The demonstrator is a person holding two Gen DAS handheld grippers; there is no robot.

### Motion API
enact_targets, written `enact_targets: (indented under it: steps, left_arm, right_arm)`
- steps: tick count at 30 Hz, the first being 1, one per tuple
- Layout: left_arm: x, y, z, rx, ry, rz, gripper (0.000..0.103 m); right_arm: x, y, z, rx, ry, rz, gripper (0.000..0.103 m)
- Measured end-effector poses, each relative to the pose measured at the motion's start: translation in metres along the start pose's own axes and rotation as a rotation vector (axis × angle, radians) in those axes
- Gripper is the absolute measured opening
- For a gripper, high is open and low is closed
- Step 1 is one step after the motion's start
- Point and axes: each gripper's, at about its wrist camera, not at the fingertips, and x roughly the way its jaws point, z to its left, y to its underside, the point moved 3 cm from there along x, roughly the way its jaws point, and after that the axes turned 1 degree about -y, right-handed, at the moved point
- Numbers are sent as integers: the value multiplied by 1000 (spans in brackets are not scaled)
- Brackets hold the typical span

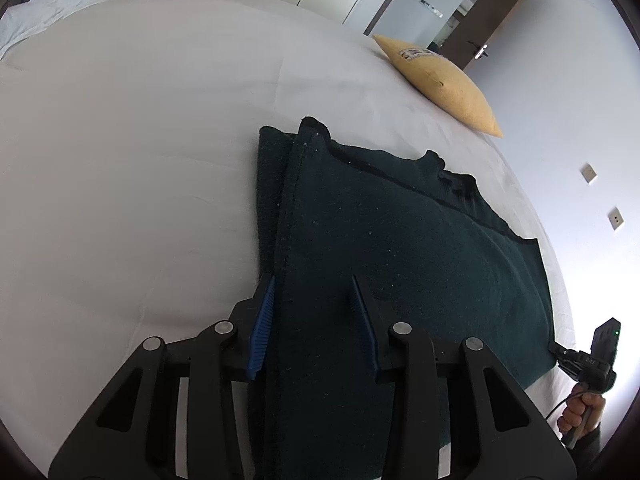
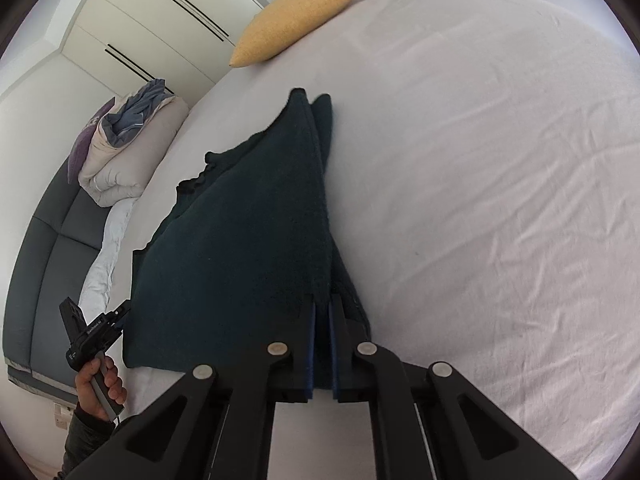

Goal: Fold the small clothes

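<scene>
While the dark green garment [image 1: 400,264] lies spread over the white bed sheet [image 1: 140,168], my left gripper [image 1: 314,284] straddles a folded edge of it with its fingers held apart: one blue pad [image 1: 262,328] sits on the outer side of the doubled hem and the other rests over the cloth, neither pressing in. From the right wrist view the same garment [image 2: 240,248] rises into a ridge that runs straight into my right gripper [image 2: 322,312], whose fingers are closed tight on the fabric's edge, the two blue pads nearly touching with cloth pinched between them. Each gripper shows up small in the other's camera, held in a hand at the near corners of the cloth: my right hand [image 1: 582,410] and my left hand [image 2: 100,384]. A yellow pillow [image 1: 440,84] sits near the far edge of the bed, well apart from the garment. A rolled duvet [image 2: 128,156] is piled at the head of the bed against a dark padded headboard [image 2: 52,264], and pale wardrobe doors [image 2: 160,12] stand beyond.
</scene>
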Motion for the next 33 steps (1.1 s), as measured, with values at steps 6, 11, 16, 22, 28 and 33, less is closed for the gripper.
enact_targets:
  steps: [6,11,16,22,28,33]
  left_arm:
    - [-11,-2,11,-55,0,-27,35]
    - [-34,-16,3,-41,15,-105,36]
    - [-20,-31,-24,14,46,-91,36]
    - [34,-47,-44,99,-42,-6,36]
    - [37,-44,-16,68,4,-30,35]
    - [26,-41,3,33,52,-52,35]
  right_arm:
    - [0,-4,0,8,-47,-9,23]
    - [-22,-8,14,-40,91,-86,51]
    - [-31,-22,64,-115,-23,-182,51]
    - [53,-30,123,-203,-214,-18,51]
    - [99,-53,93,-130,-210,5,25]
    - [72,-76,39,14,-180,-109,19]
